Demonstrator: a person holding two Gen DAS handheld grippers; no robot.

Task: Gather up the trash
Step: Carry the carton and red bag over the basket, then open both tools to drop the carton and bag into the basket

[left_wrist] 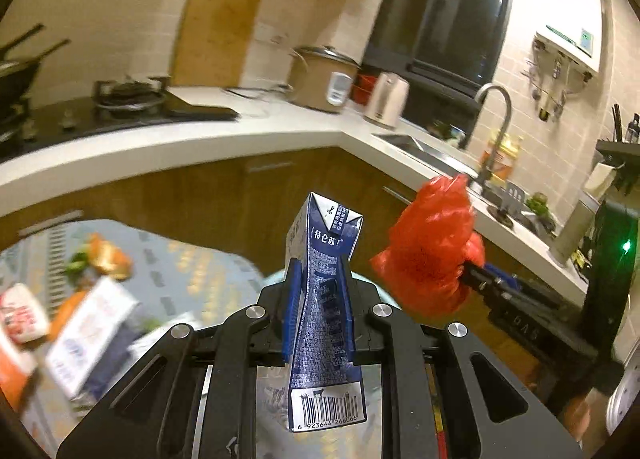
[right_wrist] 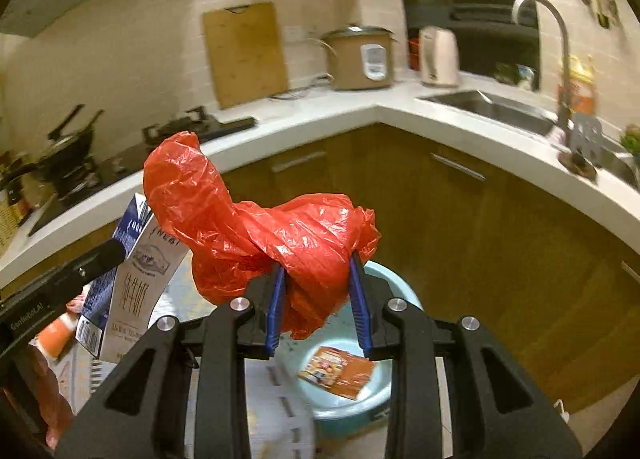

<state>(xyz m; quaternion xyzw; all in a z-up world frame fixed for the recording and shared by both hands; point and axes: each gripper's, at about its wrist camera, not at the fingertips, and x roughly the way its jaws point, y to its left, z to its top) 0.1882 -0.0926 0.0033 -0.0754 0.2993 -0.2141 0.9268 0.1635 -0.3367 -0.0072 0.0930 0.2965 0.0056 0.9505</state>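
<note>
- My jaws are both loaded: the left gripper (left_wrist: 318, 311) clamps a tall blue-and-white milk carton (left_wrist: 326, 319) upright, its long axis along the fingers.
- The right gripper (right_wrist: 318, 307) pinches a crumpled red plastic bag (right_wrist: 260, 235).
- The round pale-blue plastic basin (right_wrist: 352, 391), already holding an orange wrapper (right_wrist: 340, 373), sits directly below the right jaws.
- I judge the bag drops first; the carton hangs just left of it.
</note>
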